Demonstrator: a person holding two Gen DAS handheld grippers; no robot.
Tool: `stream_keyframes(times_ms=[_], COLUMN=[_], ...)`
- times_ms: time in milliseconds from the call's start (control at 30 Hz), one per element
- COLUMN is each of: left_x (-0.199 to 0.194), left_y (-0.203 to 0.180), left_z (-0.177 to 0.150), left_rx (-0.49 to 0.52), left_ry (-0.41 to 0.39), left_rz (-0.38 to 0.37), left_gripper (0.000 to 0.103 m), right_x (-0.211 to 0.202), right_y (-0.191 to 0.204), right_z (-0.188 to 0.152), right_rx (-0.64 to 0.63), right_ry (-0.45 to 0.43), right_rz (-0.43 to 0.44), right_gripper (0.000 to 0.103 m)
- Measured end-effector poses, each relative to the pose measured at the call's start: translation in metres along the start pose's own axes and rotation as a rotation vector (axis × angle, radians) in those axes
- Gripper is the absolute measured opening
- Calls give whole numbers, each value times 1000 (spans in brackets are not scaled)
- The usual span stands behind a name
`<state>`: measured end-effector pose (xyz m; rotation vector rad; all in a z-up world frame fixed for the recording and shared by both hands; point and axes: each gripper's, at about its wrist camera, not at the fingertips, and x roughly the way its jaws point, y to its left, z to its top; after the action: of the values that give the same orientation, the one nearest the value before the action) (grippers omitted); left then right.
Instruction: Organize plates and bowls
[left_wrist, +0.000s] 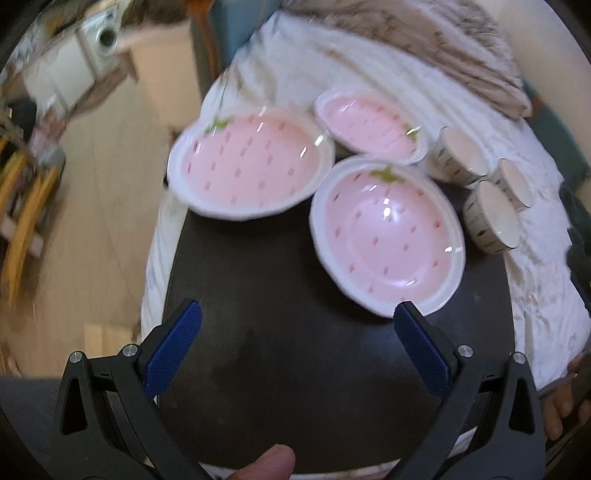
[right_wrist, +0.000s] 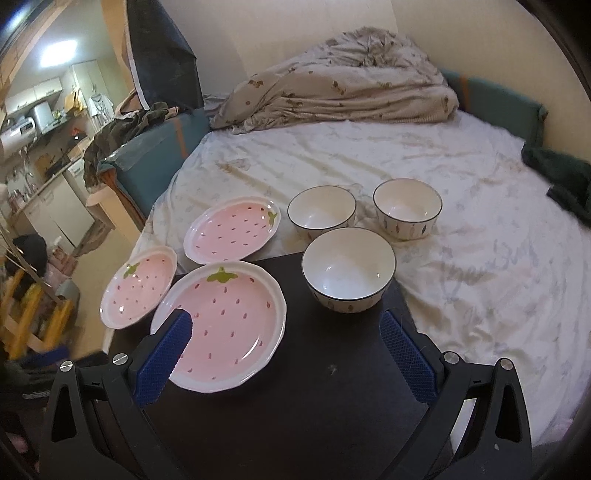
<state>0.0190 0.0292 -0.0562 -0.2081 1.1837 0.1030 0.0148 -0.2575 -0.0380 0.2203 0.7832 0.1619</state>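
Black handheld grippers with blue-padded jaws

Each gripper, left (left_wrist: 297, 314) and right (right_wrist: 286, 325), has black triangular-cutout arms, silver round screws and textured blue pads (right_wrist: 164, 356). A bare thumb tip (left_wrist: 271, 461) shows at the bottom edge.

A lived-in studio flat, bedroom and kitchen sharing one room. A bed (right_wrist: 424, 177) with a rumpled white sheet fills most of the space, a beige duvet (right_wrist: 343, 81) heaped against the wall. Strawberry-patterned plates (right_wrist: 229, 321) and white bowls (right_wrist: 349, 271) sit on and around a small black table (right_wrist: 314, 406) pushed against the mattress. Beyond it, a kitchen counter (right_wrist: 48, 181) with cupboards runs under a ceiling light (right_wrist: 59, 55), and a washing machine (left_wrist: 101, 37) stands on the pale wood floor (left_wrist: 99, 229).
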Motion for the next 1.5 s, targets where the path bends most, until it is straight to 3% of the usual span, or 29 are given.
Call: stream_keyframes(times_ms=[133,367,500,633,733,867,1067,1233,1500], left_x=[15,41,56,64,72,82,92,96,99], left_y=[12,28,25,16,12,8,7,3,-2], left_z=[5,12,14,16,19,21,29,33,34], left_rx=[-79,-242,-276,-276,-279,-276,-277,-286,-279], left_ry=[70,149,174,180,189,192,177,207,203], left_rz=[2,-22,-36,-36,-47,-50,-45,-95,-100], left_gripper=[102,102,87,85,68,58,51,33,27], right_x=[9,75,95,108,120,136,151,158,160], right_y=[-16,-59,-64,-52,-41,-31,-23,-20,-11], right_z=[7,-18,-33,-35,-37,-44,-42,-42,-41], right_rx=[47,363,434,397,375,372,344,336,308], right_ry=[35,357,446,467,492,536,527,524,532], right_rz=[9,137,138,99,133,185,152,171,195], right_gripper=[103,93,90,88,76,53,48,33,30])
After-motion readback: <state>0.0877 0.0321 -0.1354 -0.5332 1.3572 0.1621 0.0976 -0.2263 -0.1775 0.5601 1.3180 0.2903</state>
